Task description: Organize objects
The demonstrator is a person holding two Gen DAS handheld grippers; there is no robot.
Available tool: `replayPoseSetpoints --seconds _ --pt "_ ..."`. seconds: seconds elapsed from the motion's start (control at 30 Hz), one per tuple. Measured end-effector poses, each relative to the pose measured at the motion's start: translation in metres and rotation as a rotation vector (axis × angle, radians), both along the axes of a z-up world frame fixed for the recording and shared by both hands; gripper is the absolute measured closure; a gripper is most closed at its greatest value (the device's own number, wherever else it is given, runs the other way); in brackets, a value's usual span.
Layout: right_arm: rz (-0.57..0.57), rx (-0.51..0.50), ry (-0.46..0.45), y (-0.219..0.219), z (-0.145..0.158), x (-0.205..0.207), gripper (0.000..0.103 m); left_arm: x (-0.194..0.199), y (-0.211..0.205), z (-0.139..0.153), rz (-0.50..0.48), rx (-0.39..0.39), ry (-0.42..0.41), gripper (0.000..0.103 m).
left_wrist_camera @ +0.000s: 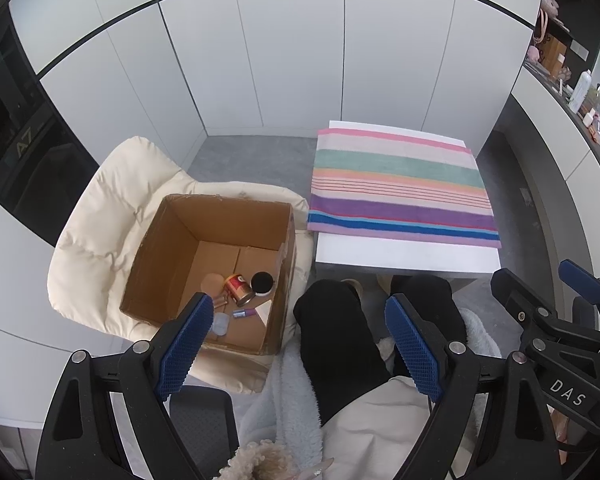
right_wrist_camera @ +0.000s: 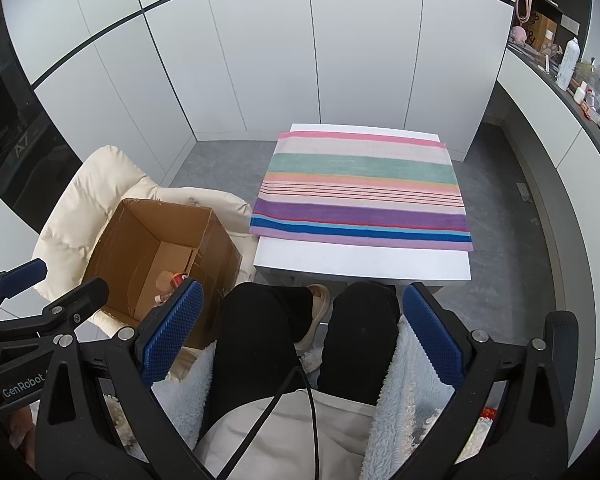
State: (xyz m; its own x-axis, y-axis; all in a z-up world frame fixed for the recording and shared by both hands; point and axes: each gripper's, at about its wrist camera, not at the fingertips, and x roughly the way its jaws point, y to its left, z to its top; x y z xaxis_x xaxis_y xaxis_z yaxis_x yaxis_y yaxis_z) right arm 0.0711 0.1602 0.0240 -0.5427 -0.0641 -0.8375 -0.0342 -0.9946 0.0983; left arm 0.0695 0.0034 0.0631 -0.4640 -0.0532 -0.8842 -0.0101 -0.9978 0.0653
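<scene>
An open cardboard box (left_wrist_camera: pixel 168 256) sits on a cream padded chair (left_wrist_camera: pixel 96 216); it also shows in the right wrist view (right_wrist_camera: pixel 216 240). Inside lie a red can (left_wrist_camera: pixel 238 288), a black round lid (left_wrist_camera: pixel 262 281), a tan round disc (left_wrist_camera: pixel 213 281), a small purple tube (left_wrist_camera: pixel 244 313) and other small items. My left gripper (left_wrist_camera: pixel 300 340) is open and empty, held above my lap to the right of the box. My right gripper (right_wrist_camera: pixel 304 328) is open and empty over my knees. A striped towel (left_wrist_camera: pixel 400 188) lies flat on a white table (left_wrist_camera: pixel 404 254), with nothing on it.
White cabinet doors (left_wrist_camera: pixel 300 60) stand behind the table. A dark counter with bottles (left_wrist_camera: pixel 580 88) runs along the right. Grey floor (left_wrist_camera: pixel 252 160) lies between chair and wall. My legs in black trousers (right_wrist_camera: pixel 260 340) reach under the table's near edge.
</scene>
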Motion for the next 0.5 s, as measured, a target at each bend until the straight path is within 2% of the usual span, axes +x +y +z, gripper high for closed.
replayPoseSetpoints --seconds 0.5 --pt "0.007 -0.002 -0.011 0.0012 -0.0045 -0.0012 0.002 -0.0016 -0.0001 -0.0032 0.001 0.002 -0.003 0.014"
